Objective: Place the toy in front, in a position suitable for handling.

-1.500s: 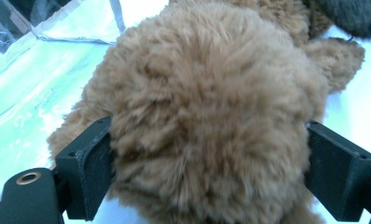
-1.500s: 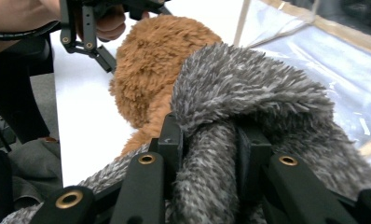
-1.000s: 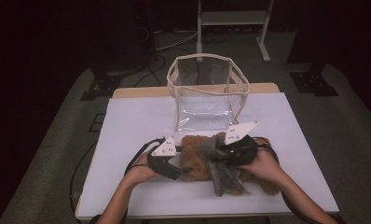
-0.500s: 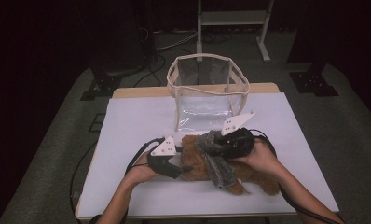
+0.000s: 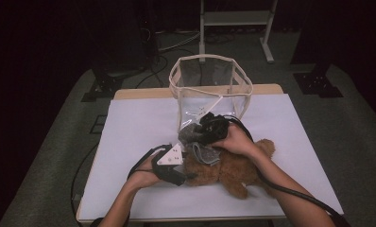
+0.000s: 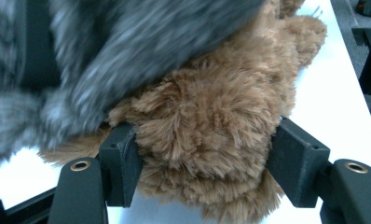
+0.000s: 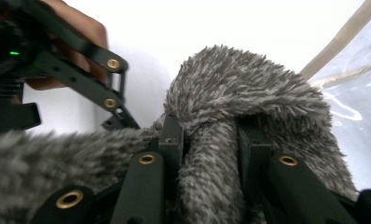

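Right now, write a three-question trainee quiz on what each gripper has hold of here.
1. True or false: the right gripper is clamped on the grey furry cloth.
2. The left gripper has its jaws around which thing? A) the clear bag B) the brown teddy bear C) a cable
3. Fill in: in the high view, the clear bag stands on the white table, on the side of the teddy bear ______ from the person.

Key
1. True; cloth is pinched between its jaws.
2. B; brown fur sits between both pads.
3. Farther.
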Demonstrator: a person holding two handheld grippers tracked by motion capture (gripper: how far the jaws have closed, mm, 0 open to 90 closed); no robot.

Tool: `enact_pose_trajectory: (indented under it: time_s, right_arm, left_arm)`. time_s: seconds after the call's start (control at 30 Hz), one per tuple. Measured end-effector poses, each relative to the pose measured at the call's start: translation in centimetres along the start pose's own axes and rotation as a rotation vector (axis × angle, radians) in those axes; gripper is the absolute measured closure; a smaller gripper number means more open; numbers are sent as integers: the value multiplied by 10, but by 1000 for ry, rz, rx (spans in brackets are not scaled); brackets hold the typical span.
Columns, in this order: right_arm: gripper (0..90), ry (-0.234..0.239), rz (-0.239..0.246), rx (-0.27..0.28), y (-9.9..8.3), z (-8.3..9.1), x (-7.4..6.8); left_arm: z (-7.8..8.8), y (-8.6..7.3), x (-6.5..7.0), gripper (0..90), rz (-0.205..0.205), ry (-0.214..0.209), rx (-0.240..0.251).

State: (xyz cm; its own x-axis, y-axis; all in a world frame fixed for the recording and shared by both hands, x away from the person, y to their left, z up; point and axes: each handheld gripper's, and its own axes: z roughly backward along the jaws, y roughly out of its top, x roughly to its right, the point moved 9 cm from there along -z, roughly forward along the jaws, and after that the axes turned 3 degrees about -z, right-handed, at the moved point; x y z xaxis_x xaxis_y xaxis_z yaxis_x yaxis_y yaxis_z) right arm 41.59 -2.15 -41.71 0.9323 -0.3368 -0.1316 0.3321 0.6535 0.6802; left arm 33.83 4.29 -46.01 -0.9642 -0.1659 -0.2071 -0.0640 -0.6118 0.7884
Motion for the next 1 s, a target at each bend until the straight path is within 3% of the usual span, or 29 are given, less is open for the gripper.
enact_pose_trajectory:
  time_s: [0.2,0.43,0.6,0.73,0.9,1.0]
  right_arm:
    - [676,-16,-30,19,-9,12,6]
    - [679,-81,-2,54,-29,47,2]
    - [678,-95,9,58,-52,67,-15]
    - [678,-95,34,65,-61,72,-31]
    - [675,-65,83,76,-59,66,-55]
    - [676,-76,102,69,-56,59,-57]
  left_arm:
    - [1,0,-2,332,2,-3,16]
    - [1,0,-5,326,11,2,16]
    - [0,-1,-7,326,31,14,23]
    - [-1,0,-9,326,57,25,28]
    - [-1,4,-14,326,79,51,37]
    - [0,2,-15,324,85,55,35]
